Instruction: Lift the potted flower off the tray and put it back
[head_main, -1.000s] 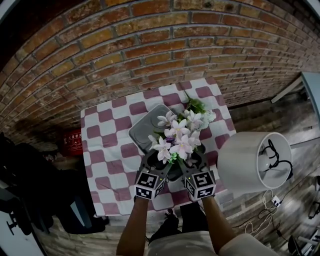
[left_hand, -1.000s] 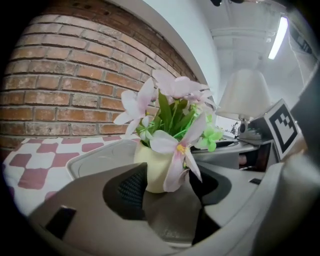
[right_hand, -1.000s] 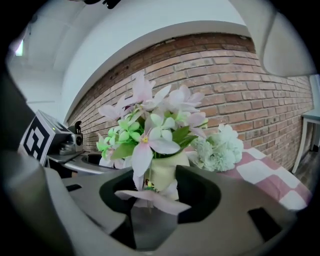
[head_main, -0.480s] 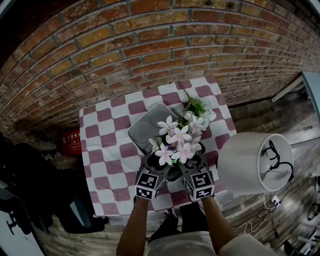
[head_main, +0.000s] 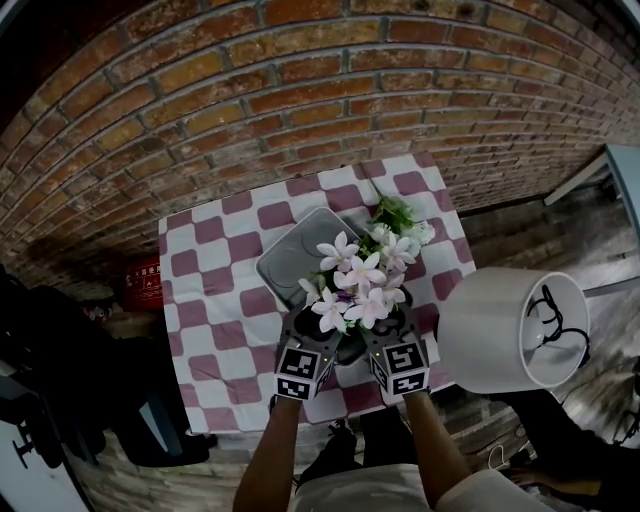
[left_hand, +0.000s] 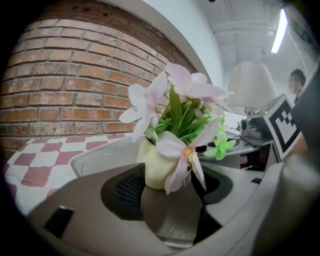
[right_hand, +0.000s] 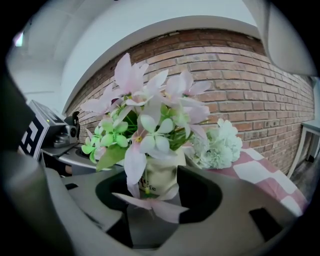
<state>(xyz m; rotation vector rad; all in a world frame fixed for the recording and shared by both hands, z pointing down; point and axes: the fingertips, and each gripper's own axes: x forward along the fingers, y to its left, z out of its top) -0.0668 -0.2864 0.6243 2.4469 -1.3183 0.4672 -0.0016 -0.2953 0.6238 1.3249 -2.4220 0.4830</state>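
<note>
The potted flower (head_main: 356, 283), pink blooms in a cream pot (left_hand: 154, 169), stands at the near side of the checkered table, in front of the grey tray (head_main: 295, 250). My left gripper (head_main: 316, 328) flanks the pot on its left and my right gripper (head_main: 386, 328) on its right. In the left gripper view the pot sits between the grey jaws of the left gripper (left_hand: 170, 197), which are opening. The right gripper view shows the pot (right_hand: 161, 181) between the jaws of the right gripper (right_hand: 160, 202), also opening. I cannot see the pot's base.
A bunch of white flowers (head_main: 408, 232) lies at the table's far right. A big white lampshade (head_main: 500, 335) stands close to my right arm. A brick wall (head_main: 300, 90) runs behind the table. The cloth's front edge (head_main: 250, 410) is near my wrists.
The blooms have shifted slightly nearer to me. Both grippers have stayed at the pot's sides.
</note>
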